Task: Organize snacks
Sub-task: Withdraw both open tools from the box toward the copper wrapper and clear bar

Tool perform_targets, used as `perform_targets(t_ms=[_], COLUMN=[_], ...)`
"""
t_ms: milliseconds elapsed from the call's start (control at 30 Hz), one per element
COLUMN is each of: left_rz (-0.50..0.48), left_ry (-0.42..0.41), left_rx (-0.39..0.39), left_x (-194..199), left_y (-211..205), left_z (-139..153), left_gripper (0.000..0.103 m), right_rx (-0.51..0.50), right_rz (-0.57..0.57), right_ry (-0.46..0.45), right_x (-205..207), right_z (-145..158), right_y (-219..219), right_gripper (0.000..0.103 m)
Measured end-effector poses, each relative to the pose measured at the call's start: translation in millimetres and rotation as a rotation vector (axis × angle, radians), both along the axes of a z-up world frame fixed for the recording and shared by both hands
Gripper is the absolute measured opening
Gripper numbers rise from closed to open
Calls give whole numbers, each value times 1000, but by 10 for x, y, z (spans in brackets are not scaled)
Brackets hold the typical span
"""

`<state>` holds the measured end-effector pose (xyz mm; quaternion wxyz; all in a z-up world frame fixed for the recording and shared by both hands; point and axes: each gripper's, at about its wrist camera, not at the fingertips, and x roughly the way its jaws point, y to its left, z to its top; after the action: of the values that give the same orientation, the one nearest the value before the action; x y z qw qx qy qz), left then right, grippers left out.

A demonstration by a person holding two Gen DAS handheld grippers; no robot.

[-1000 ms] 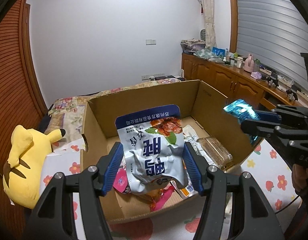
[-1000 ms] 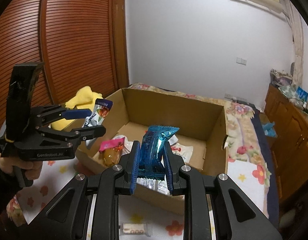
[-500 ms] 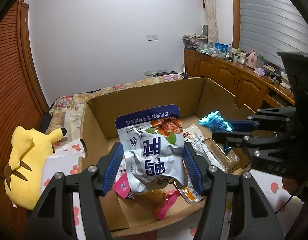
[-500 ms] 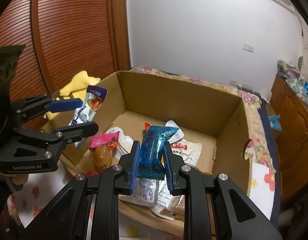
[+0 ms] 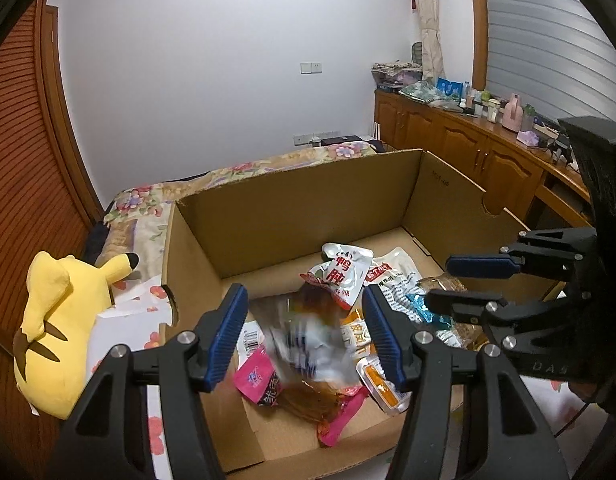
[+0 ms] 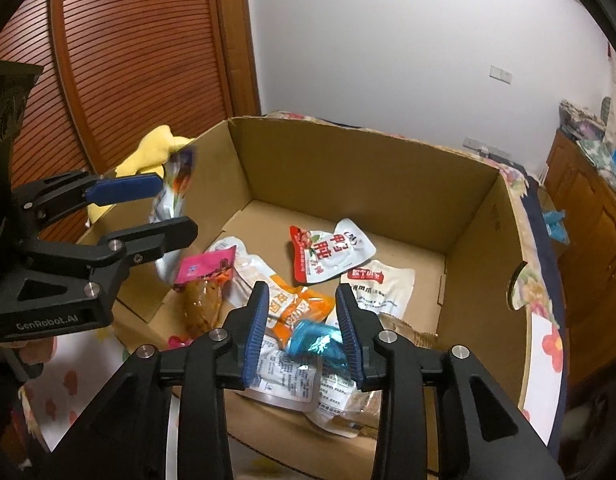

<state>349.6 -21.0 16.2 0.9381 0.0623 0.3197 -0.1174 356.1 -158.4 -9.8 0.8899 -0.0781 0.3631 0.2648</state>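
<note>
An open cardboard box (image 5: 308, 208) (image 6: 368, 168) holds several snack packets. My left gripper (image 5: 306, 336) (image 6: 174, 208) is over its near left corner. A blue-and-white pouch (image 5: 304, 340) (image 6: 172, 200) shows blurred between the left pads, sunk low, with a gap on each side. My right gripper (image 6: 302, 300) (image 5: 440, 284) hangs over the box's right part and its jaws are opening. A blue foil packet (image 6: 314, 342) (image 5: 428, 312) sits low between them, leaning near the right pad, and is not pressed.
In the box lie a red-and-white pouch (image 6: 332, 252), a pink packet (image 6: 206, 264), an orange packet (image 6: 292, 304) and white pouches. A yellow plush toy (image 5: 56, 320) lies left of the box on the floral bedspread. Wooden cabinets (image 5: 468, 152) line the right wall.
The blue-and-white pouch has slipped down out of the left pads' hold and blurs. The right jaws have spread, and the blue foil packet has dropped lower between them.
</note>
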Motion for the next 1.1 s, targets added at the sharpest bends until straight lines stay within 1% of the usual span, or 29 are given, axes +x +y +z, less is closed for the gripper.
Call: perform_targets(t_ms=[33,100,367,667,800,967,1100], left_rz=[-2,-8,-8,-8,-9,-15,-18], left_ry=[-2,-1,17,14,9,-13,-38], left_rx=[4,18,30,27,21,16,6], left_x=[8,31,97,8,-117,-360,-595], left_y=[-12,-42,-138,-142,-118,-67,-13], left_z=[7,-3,-67,-59,-40,52,146], left_gripper=[59,51,51,53,53,54,57], right_rx=[5,14,30,39,41,54,64], right_rz=[-1,-3,-9,-19,-23,-29,-37], right_ry=[-2,-9,-33,-47,-54,-72,-83], right_x=[-7,-27,-111,-221,-317,-512,-718], right_z=[3,13,47,100,126,241,301], right_y=[-13,-37,-146,-220,-242,-254,-249], right_gripper=[37,38,40,43,44,44,46])
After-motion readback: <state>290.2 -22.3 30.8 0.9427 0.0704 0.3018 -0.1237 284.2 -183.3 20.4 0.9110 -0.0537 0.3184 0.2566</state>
